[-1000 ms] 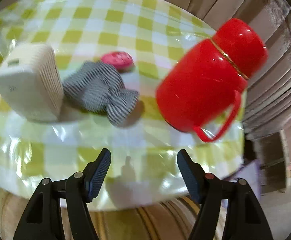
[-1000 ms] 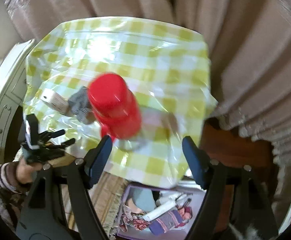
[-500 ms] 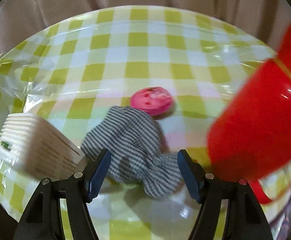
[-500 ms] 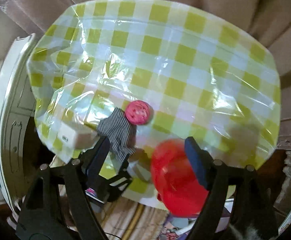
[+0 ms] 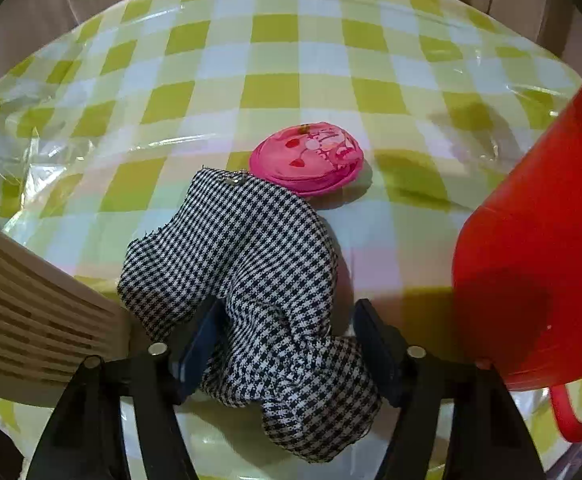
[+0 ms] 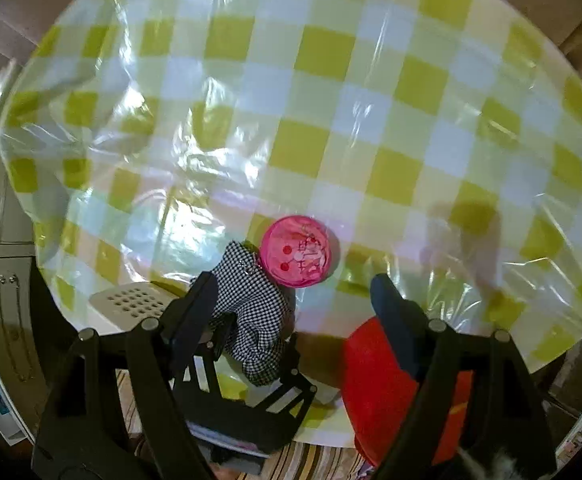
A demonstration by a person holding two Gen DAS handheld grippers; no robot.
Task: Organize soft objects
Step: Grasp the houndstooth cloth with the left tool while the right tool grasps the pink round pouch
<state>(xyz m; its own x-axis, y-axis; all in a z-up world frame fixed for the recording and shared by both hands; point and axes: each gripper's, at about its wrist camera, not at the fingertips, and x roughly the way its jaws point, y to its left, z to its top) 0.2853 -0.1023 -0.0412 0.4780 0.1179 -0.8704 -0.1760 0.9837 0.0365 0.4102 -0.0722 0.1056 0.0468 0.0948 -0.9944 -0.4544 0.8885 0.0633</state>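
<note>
A black-and-white houndstooth cloth (image 5: 251, 240) lies crumpled on the checked table, partly over the near edge of a round pink pouch (image 5: 307, 160). My left gripper (image 5: 287, 308) is down over the cloth's near end. Its jaws are closing, the cloth fills the gap between them, and the pads do not squeeze it. From above, the right wrist view shows the same cloth (image 6: 251, 304), the pouch (image 6: 295, 256) and the left gripper (image 6: 259, 340). My right gripper (image 6: 295, 284) hangs open above them, pointing straight down, with nothing held.
A red jug with a handle (image 5: 531, 260) stands close on the right, under my right finger in the other view (image 6: 375, 380). A white slatted box (image 5: 23, 312) sits left of the cloth. The green-checked table (image 6: 311, 100) stretches away behind; curtains surround it.
The left gripper came down and forward until the cloth sits between its fingers, and the fingers narrowed. The right gripper swept in over the table and sank; the jug now sits beneath it.
</note>
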